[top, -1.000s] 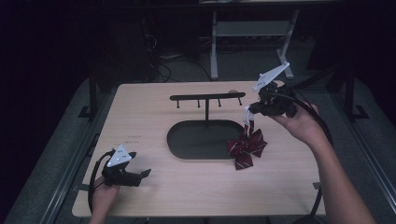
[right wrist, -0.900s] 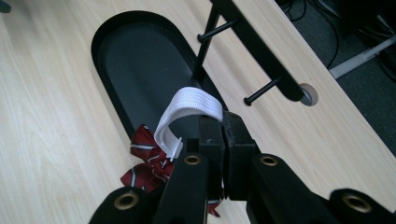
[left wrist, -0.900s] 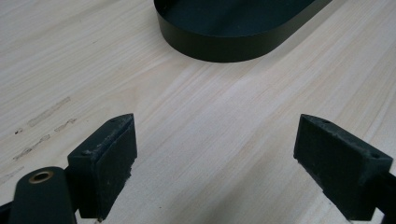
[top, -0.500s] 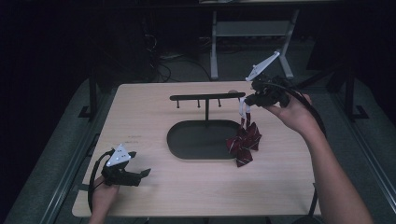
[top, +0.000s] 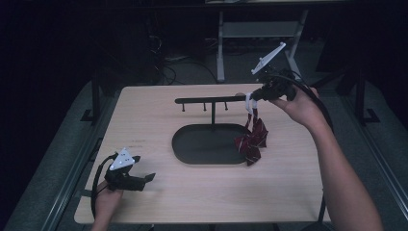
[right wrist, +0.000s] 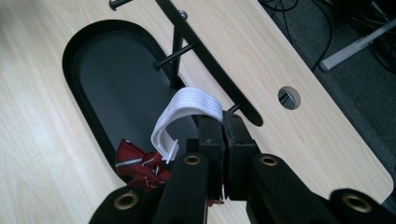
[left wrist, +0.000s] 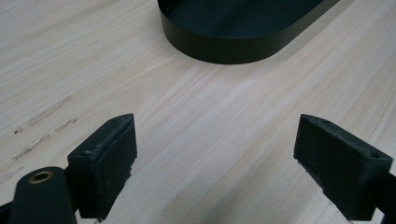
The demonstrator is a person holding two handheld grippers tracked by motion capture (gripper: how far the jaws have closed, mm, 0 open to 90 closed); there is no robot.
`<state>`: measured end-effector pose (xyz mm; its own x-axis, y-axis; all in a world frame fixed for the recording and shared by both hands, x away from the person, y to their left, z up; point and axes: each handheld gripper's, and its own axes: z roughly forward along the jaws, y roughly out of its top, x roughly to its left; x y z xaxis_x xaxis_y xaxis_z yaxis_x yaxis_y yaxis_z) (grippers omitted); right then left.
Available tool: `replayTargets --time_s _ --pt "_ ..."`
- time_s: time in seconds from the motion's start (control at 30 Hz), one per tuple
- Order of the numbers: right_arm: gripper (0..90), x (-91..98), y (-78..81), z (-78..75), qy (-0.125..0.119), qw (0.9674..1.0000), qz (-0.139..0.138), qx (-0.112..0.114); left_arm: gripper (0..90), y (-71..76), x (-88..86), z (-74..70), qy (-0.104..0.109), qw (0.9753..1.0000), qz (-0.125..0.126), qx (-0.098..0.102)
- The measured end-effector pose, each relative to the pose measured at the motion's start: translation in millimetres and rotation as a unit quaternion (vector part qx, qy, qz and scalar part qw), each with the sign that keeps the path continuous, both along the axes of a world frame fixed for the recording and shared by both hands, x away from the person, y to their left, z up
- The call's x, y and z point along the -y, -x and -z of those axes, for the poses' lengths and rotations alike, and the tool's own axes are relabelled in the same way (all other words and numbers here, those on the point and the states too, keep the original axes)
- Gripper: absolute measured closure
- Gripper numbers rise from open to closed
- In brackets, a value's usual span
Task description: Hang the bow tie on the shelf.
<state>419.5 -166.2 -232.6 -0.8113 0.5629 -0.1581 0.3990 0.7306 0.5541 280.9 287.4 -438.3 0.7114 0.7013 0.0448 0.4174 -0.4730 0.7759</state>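
The right claw (top: pixel 251 97) is clamped on the white loop (right wrist: pixel 189 114) of a red cloth (top: pixel 252 139). The jaws are pressed together with the strap between them, and the loop arches out to the left of the jaw tips in the right gripper view. The cloth hangs below the claw, and its lower part reaches the right end of the black tray (top: pixel 192 154); whether it rests on the tray or on the table (top: pixel 288 192) is not clear. The grip on the loop, and not on the cloth, seems chosen so that the loop is free to go over a peg. The claw is held high, just beside the right end of the rack bar (top: pixel 207 100), and the nearest peg (right wrist: pixel 175 56) is a little beyond the jaw tips. It is probable that the person wants to hang the cloth on the rack.

The left claw (top: pixel 144 178) rests low over the table, well apart from the rack, with its jaws wide apart and nothing between them. The tray edge (left wrist: pixel 233 46) lies ahead of it. It seems to wait, because one claw is enough for the hanging.
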Motion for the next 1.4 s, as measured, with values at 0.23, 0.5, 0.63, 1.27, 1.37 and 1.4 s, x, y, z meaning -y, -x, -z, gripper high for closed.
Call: replayTargets --time_s 0.23,0.5,0.63,1.27,1.37,1.4 --pt "87.9 -1.2 -13.4 0.9 0.007 0.9998 0.015 -0.008 13.2 -1.7 0.7 0.5 0.004 1.0000 -0.001 -0.002" --pt "87.9 -4.9 -24.5 -1.5 0.011 0.9995 0.027 -0.011 13.2 -1.3 0.5 0.2 0.006 1.0000 0.000 0.000" --pt "87.9 -8.3 -29.2 -1.7 0.016 0.9993 0.030 -0.012 13.2 -1.4 0.8 0.0 0.004 1.0000 0.001 -0.001" --pt "85.6 -11.3 -45.1 19.4 0.038 0.9974 0.045 -0.041 13.2 0.6 1.1 -0.5 0.004 1.0000 0.006 -0.001" --pt "85.0 -10.4 -44.4 23.0 0.042 0.9971 0.045 -0.044 13.2 0.6 1.3 -0.4 0.003 1.0000 0.006 0.000" --pt "84.6 -8.2 -44.5 25.7 0.038 0.9969 0.045 -0.051 13.2 0.8 1.7 -0.2 0.005 1.0000 0.006 0.001"
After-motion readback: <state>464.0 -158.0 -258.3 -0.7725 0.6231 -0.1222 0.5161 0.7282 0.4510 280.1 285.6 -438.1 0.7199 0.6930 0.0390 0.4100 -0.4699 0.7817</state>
